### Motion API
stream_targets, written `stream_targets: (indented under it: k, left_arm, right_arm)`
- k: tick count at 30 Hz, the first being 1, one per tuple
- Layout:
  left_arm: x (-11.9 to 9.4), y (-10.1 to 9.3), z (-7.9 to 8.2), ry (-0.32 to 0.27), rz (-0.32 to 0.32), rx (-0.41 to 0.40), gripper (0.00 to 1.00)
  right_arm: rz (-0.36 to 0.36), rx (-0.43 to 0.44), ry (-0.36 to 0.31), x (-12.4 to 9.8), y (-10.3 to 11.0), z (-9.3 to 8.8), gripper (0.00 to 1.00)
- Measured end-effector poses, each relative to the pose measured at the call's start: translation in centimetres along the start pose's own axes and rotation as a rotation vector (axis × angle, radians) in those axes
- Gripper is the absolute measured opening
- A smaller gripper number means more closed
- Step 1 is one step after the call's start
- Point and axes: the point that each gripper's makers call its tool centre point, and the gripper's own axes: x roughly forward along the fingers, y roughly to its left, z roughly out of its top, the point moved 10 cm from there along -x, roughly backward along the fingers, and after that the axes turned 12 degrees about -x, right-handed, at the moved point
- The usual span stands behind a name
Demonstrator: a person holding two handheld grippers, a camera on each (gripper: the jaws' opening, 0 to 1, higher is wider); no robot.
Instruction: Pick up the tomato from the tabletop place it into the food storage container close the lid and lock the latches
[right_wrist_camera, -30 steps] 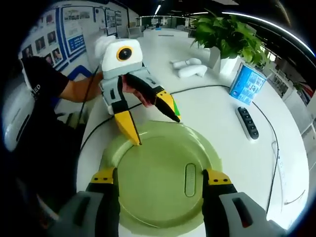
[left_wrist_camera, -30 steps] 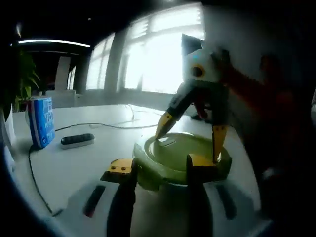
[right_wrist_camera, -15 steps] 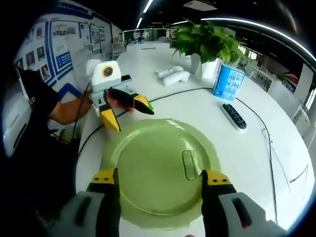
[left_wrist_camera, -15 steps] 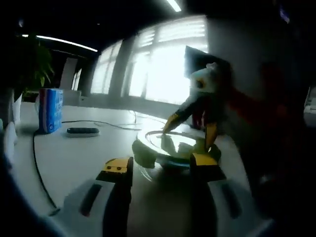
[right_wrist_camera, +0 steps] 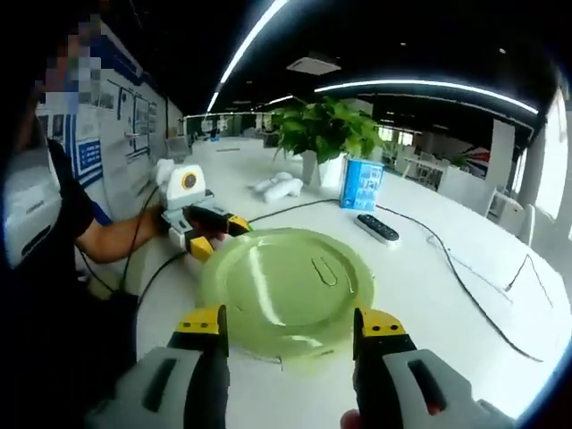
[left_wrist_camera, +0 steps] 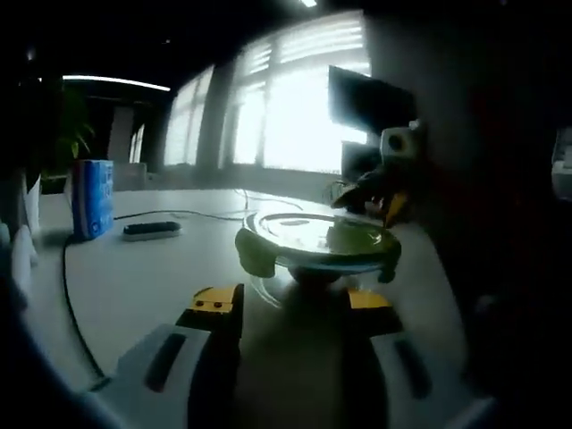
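Looking along my right gripper [right_wrist_camera: 290, 323], I see its two yellow-tipped jaws standing apart with nothing between them, poised just short of the near rim of the round green container lid [right_wrist_camera: 286, 281]. My left gripper [right_wrist_camera: 207, 234] shows across the lid, held by my bare forearm reaching in from the table's side edge; its jaws are spread too, tips touching or nearly touching the lid's far rim. In the left gripper view, my left gripper's own jaws [left_wrist_camera: 290, 304] are parted and level with the tabletop, empty, aimed at the food storage container [left_wrist_camera: 315, 246], which sits near the table's edge with one green latch tab [left_wrist_camera: 253, 254] hanging at its side. The right gripper [left_wrist_camera: 386, 183] appears dimly beyond it.

One lid, with one oval tab [right_wrist_camera: 323, 272] moulded in its top, long axis running away from me. I cannot tell where the tomato is; the lid covers the container.

Farther out on the white tabletop [right_wrist_camera: 465, 313]: one blue carton [right_wrist_camera: 362, 184], one dark remote [right_wrist_camera: 378, 229], one potted plant [right_wrist_camera: 323, 134], one black cable [right_wrist_camera: 465, 281].
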Motion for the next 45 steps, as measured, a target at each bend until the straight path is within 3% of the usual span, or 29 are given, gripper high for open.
stream_targets:
  k: [6, 9, 14, 17, 22, 23, 33, 39, 42, 45]
  left_arm:
    - [0.1, -0.4, -0.2, 0.014, -0.009, 0.019, 0.34]
    - [-0.1, -0.5, 0.0, 0.002, -0.011, -0.010, 0.33]
    - [-0.4, -0.7, -0.3, 0.016, -0.006, 0.006, 0.32]
    - [0.2, -1.0, -0.5, 0.046, -0.012, 0.028, 0.32]
    - [1.5, -1.6, -0.3, 0.052, 0.000, 0.116, 0.34]
    - [1.7, -1.5, -0.2, 0.091, 0.008, 0.133, 0.38]
    - [3.4, -0.7, -0.4, 0.164, -0.051, 0.132, 0.46]
    - [4.5, 0.3, -0.3, 0.188, -0.158, 0.094, 0.51]
    - [4.6, 0.2, -0.4, 0.190, -0.171, 0.086, 0.50]
    - [4.8, 0.3, -0.5, 0.181, -0.167, 0.093, 0.50]
  right_arm:
    - [-0.109, 0.098, -0.168, -2.4, 1.3, -2.6, 0.49]
    - [-0.121, 0.101, -0.196, -2.9, 2.0, -4.1, 0.49]
    - [-0.119, 0.088, -0.227, -2.6, 3.0, -6.2, 0.49]
    - [-0.118, 0.067, -0.200, -1.3, 2.9, -6.8, 0.49]
    - [-0.093, 0.004, -0.233, 0.3, 2.4, -6.1, 0.52]
    - [-0.078, -0.003, -0.224, 0.8, 2.0, -6.0, 0.55]
    - [0.017, -0.021, -0.242, 2.1, 1.1, -5.8, 0.59]
    - [0.087, -0.054, -0.193, 3.5, 0.4, -5.6, 0.65]
    - [0.101, -0.058, -0.153, 3.8, 0.5, -5.6, 0.65]
    - [0.097, -0.062, -0.158, 3.8, 0.4, -5.7, 0.65]
